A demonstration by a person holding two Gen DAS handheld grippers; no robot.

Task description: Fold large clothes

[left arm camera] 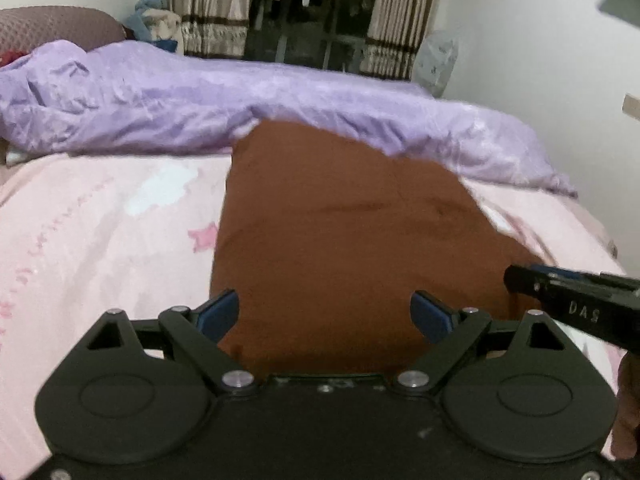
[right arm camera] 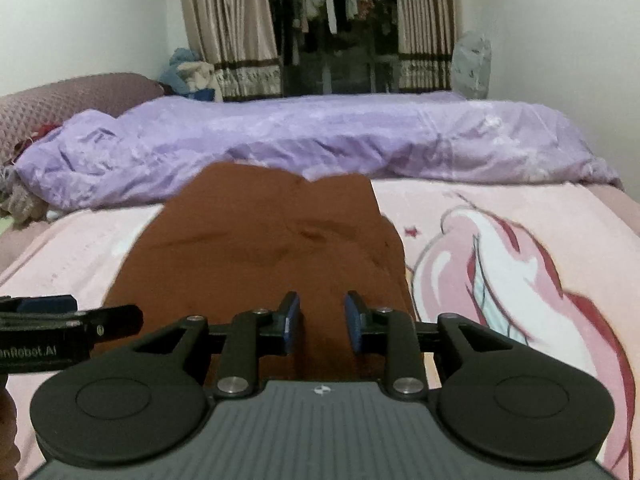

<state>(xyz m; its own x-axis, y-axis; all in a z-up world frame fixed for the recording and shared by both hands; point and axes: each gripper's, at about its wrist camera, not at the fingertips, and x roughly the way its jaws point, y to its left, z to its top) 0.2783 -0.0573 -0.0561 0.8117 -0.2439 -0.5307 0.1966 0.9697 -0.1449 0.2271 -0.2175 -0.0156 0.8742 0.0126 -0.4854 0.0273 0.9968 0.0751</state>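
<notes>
A rust-brown garment (left arm camera: 344, 236) lies flat in a rough rectangle on the pink bed sheet (left arm camera: 100, 232); its far edge reaches the purple quilt. My left gripper (left arm camera: 326, 314) hovers over the garment's near edge, jaws wide open with nothing between the blue pads. The right gripper (right arm camera: 323, 322) sits above the garment's (right arm camera: 264, 248) near right part, its pads a narrow gap apart with no cloth pinched between them. Each gripper's side shows in the other view: the right gripper (left arm camera: 568, 304) and the left gripper (right arm camera: 60, 324).
A crumpled purple quilt (right arm camera: 320, 140) runs across the far side of the bed. A mauve pillow (right arm camera: 60, 100) lies far left, with striped curtains (right arm camera: 232, 28) and hanging clothes behind. The sheet's cartoon print (right arm camera: 500, 264) spreads to the right.
</notes>
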